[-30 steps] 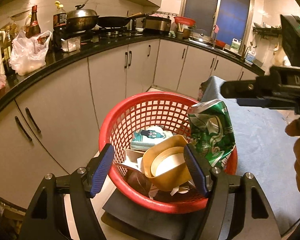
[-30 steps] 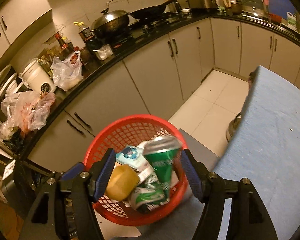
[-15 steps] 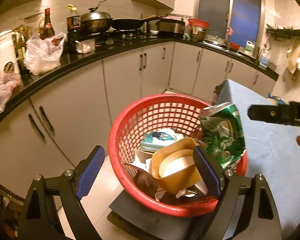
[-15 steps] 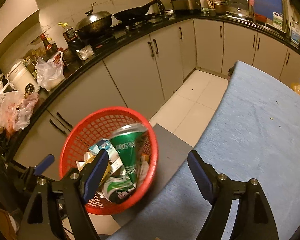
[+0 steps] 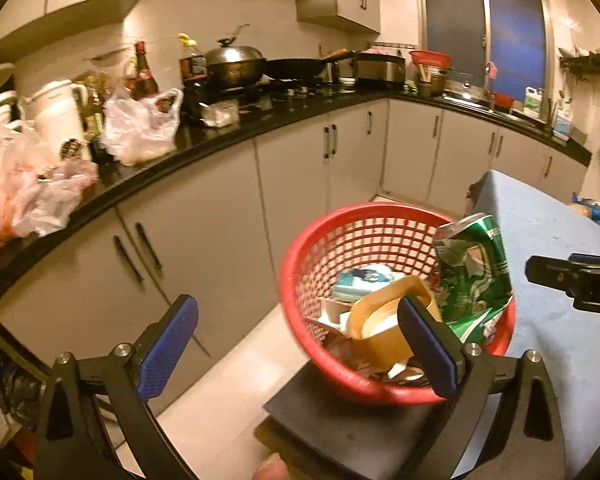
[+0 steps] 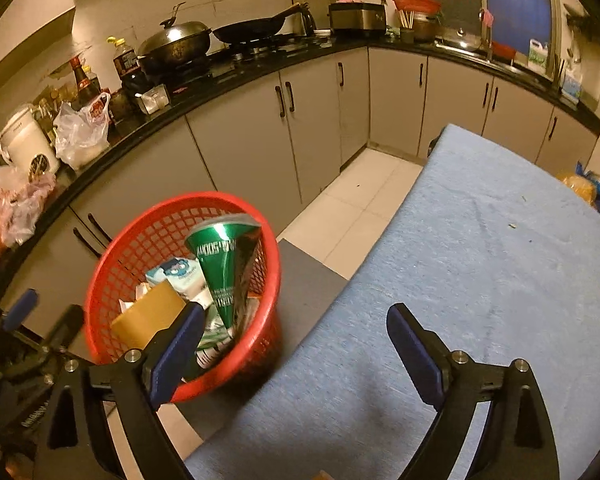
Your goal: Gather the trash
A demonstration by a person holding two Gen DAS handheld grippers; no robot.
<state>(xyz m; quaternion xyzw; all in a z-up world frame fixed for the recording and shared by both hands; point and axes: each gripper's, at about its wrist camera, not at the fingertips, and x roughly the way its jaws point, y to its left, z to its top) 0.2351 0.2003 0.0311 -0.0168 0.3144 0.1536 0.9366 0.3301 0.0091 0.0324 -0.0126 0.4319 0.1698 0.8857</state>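
Trash fills the red basket [image 5: 292, 280], which sits on a dark flat stand [image 5: 340, 428] just beside the blue-covered tabletop [image 5: 548, 240]. A crushed green can [image 5: 474, 276] stands tilted against the basket's wall on the tabletop side, its open end uppermost and poking above the rim. Beside it lie a tan paper cup [image 5: 384, 320] on its side and a small pale-blue carton [image 5: 364, 280], with scraps of paper and wrappers beneath them.

In the left wrist view, the left gripper [image 5: 296, 344] is held low in front of the basket with its blue-padded fingers [image 5: 168, 344] spread wide and nothing between them; the right-hand pad overlaps the basket's near rim in the picture, though I cannot tell whether it touches. The tip of the other tool shows at the right edge above the cloth.

From the right wrist view, the right gripper [image 6: 296, 356] hovers over the near edge of the tabletop [image 6: 480, 260], its fingers [image 6: 414, 350] also spread wide and holding nothing. The basket [image 6: 112, 256] sits to its left, with the green can [image 6: 224, 268] upright-tilted inside.

A black kitchen counter [image 6: 260, 68] curves behind, carrying a lidded wok [image 6: 176, 40], a frying pan [image 6: 252, 28], bottles, and a white plastic bag [image 6: 82, 132]. Grey cabinet doors run beneath it.
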